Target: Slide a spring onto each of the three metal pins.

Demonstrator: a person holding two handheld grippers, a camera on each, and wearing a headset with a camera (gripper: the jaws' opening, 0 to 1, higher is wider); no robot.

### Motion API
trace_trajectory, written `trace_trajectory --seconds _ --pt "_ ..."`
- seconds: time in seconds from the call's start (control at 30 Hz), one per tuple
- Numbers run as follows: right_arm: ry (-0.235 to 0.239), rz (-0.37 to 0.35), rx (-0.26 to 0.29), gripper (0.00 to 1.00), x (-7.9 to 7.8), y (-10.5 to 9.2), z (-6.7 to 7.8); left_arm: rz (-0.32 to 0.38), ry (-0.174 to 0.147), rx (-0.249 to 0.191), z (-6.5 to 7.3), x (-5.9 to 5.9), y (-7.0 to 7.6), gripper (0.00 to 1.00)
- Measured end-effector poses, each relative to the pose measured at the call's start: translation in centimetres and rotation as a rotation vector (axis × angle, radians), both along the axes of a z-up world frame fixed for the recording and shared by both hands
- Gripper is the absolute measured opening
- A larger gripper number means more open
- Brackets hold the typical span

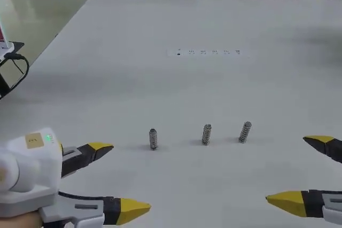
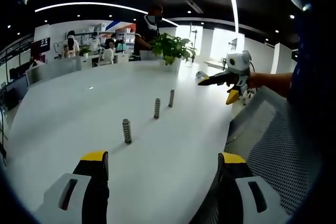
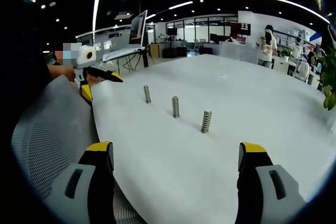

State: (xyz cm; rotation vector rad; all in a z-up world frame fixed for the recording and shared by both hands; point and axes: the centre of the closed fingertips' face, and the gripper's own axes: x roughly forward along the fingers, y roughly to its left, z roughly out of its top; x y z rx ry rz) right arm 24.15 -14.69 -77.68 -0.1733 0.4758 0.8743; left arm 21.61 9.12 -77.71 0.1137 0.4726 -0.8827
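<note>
Three metal pins were recorded upright in a row on the white counter [image 1: 214,89], spaced apart, none touching. A grey coil spring was seen seated over each: left pin [image 1: 153,139], middle pin [image 1: 207,134], right pin [image 1: 245,132]. A short bare tip was noted above the left pin's coil.

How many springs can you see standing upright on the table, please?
3, in a row on the white table: the left spring, the middle spring and the right spring. The tiny items farther back are too small to identify.
</note>
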Motion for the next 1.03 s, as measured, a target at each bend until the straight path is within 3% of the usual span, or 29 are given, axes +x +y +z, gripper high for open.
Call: trace_trajectory --seconds 0.33,1.03 --pt "-0.005 -0.003 -0.001 0.99 0.24 0.01 0.26 0.027 -0.001 -0.015 0.01 0.28 0.27 0.91" --pt "0.006 -0.009 -0.015 0.99 -0.05 0.03 0.04 0.035 0.015 -0.027 -0.40 0.19 0.41 0.98"
